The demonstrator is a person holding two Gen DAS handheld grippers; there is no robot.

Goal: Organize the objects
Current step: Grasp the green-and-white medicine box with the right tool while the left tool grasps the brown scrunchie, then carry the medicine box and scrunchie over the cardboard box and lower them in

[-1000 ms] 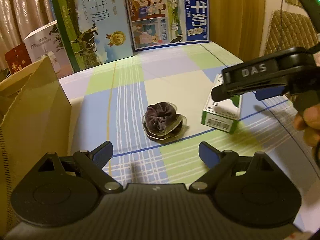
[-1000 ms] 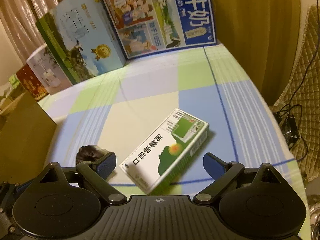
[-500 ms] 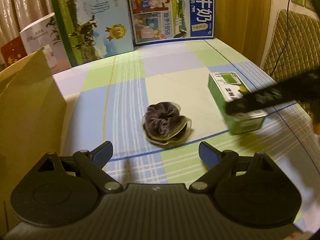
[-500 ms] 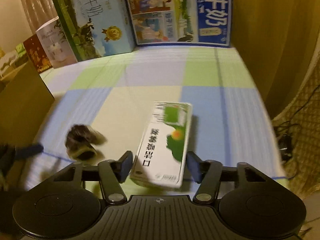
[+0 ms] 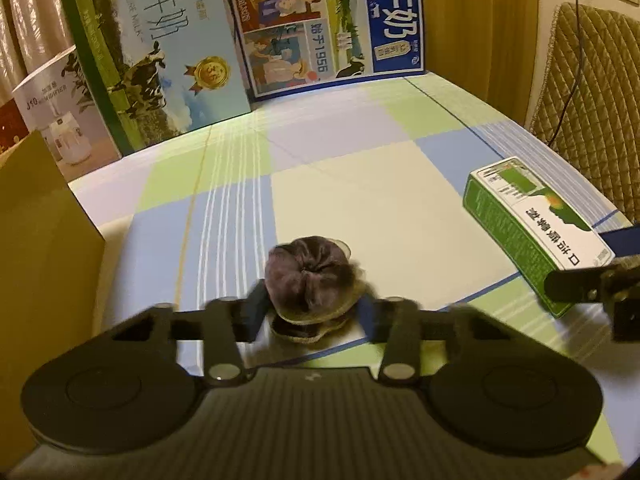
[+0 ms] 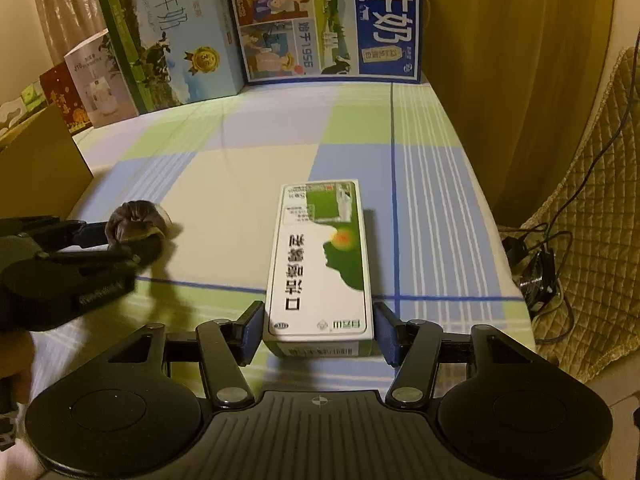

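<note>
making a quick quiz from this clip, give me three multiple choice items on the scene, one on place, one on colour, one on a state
1. Where does the hair scrunchie lie?
A. on the checked cloth
B. inside the cardboard box
C. on the chair

2. What colour is the small box mainly?
A. red and black
B. green and white
C. all yellow

3. What is the right gripper doing?
A. hanging open over bare cloth
B. clamped on the small box
C. holding the scrunchie

Answers:
1 A, it rests on the cloth between the left gripper's pads.
2 B, white top, green sides.
3 B, both pads press its sides.
</note>
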